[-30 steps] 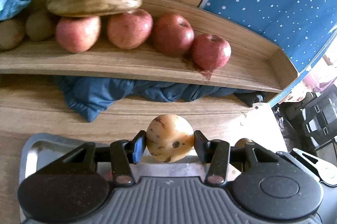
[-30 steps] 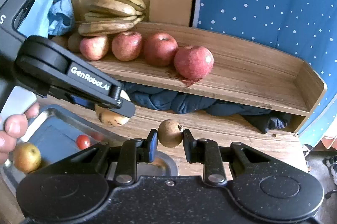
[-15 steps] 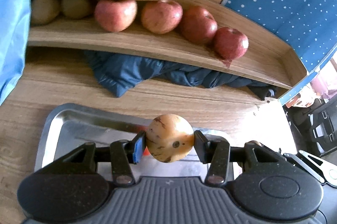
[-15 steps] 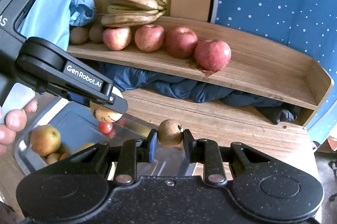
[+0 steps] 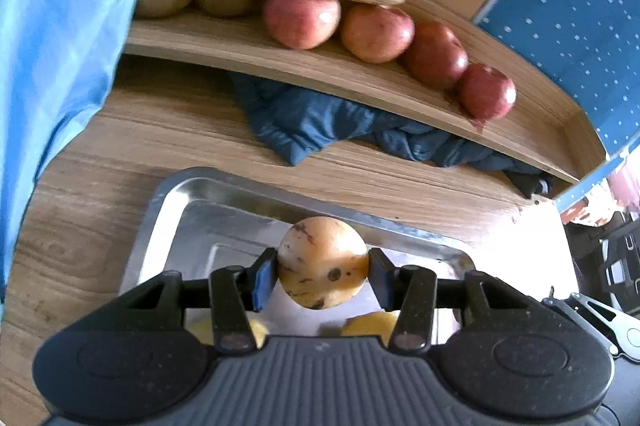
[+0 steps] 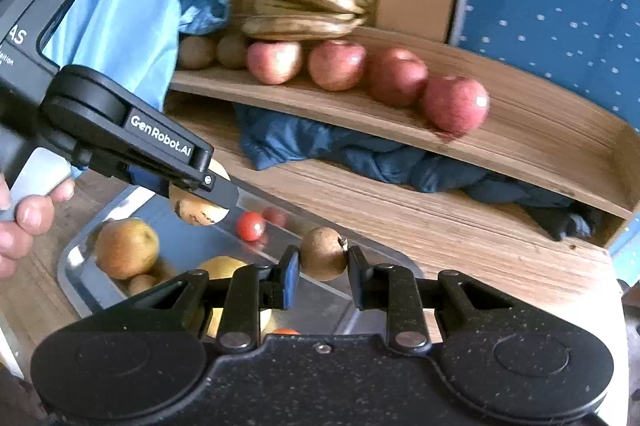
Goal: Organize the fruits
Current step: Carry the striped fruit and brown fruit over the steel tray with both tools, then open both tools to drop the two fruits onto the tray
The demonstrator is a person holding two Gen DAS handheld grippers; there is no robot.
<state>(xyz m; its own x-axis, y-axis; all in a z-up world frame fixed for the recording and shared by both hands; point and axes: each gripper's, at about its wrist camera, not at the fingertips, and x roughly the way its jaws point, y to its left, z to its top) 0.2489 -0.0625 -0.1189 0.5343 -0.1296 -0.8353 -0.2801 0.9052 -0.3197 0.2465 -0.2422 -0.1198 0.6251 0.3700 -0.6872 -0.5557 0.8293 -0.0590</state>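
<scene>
Steel tray (image 5: pixel 168 201) below — left gripper (image 5: pixel 322 276) pinching pear (image 5: pixel 322 266), right gripper (image 6: pixel 319 272) pinching kiwi (image 6: pixel 323 253), both tilted down.

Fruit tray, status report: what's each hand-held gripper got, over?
Left hand-held gripper shut on yellow pear. Right hand-held gripper shut on brown kiwi. Both above metal tray. Nothing in the way.

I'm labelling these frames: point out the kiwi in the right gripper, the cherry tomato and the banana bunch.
kiwi (image 6: pixel 323 254): right wrist view, middle of its brown skin.
cherry tomato (image 6: pixel 249 226): right wrist view, its red top.
banana bunch (image 6: pixel 308 5): right wrist view, middle banana's side.
</scene>
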